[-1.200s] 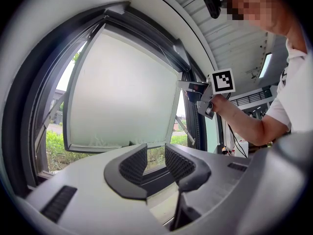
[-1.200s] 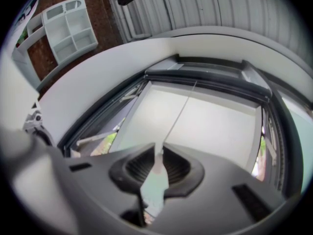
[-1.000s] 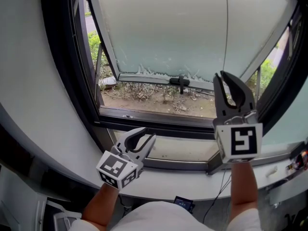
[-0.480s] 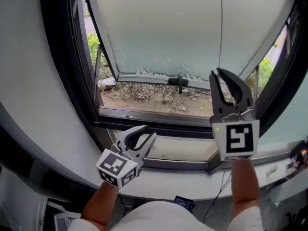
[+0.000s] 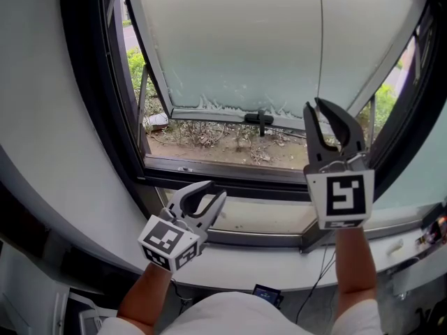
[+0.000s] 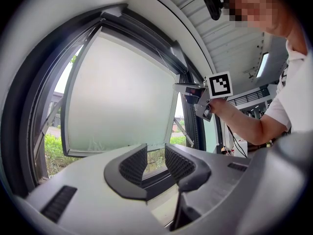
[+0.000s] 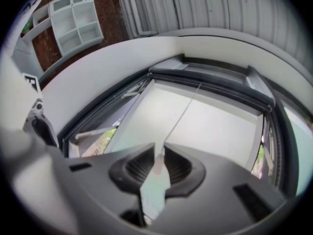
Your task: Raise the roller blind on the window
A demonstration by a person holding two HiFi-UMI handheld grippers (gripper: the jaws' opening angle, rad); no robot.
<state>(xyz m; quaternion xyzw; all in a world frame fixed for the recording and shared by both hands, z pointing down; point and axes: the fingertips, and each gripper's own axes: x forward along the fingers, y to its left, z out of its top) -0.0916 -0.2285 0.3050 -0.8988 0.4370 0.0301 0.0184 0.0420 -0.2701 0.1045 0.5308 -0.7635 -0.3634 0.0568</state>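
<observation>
The right gripper [image 5: 313, 105] is clamped on the thin cord [image 5: 321, 47], which runs up across the pale blind [image 5: 237, 40] covering the tilted-out pane. The left gripper [image 5: 216, 190] hangs lower, near the sill [image 5: 265, 218], its jaws apart with nothing between them.

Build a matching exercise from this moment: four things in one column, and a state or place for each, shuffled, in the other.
Things:
1. left gripper
2. right gripper
3. cord
4. window handle

States or places:
A. black, at the lower edge of the pale panel
B. jaws apart, nothing between them
C. thin and light, runs from the top of the head view down to a gripper
D. jaws closed on the cord's end

Pairs: 1-B, 2-D, 3-C, 4-A
</observation>
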